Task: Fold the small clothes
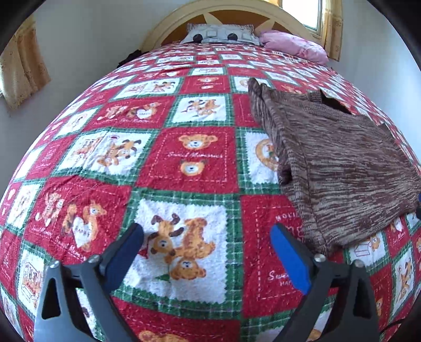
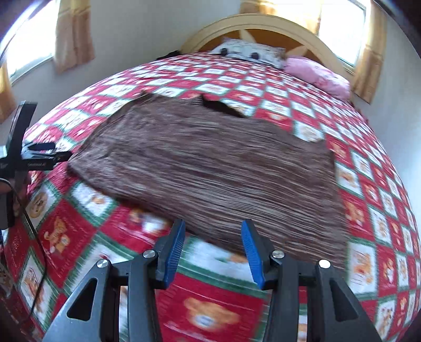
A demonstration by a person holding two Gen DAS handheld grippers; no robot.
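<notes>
left tool (image 1: 206, 244) jaws wide apart, empty | right tool (image 2: 212, 238) jaws part-open, gripping nothing | brown marled knit garment (image 1: 336, 168) lies flat on bed's quilt (image 1: 184, 163), right of left tool | quilt reads "Sweet Memories"

I see the sweater (image 1: 342, 168) lying flat on the quilt (image 1: 184, 157), well short of the headboard (image 1: 231, 15). Two pillows (image 1: 223, 34) sit side by side against that headboard. My left gripper (image 1: 206, 252) hovers left of the sweater, my right gripper (image 2: 211, 250) at its near edge.
</notes>
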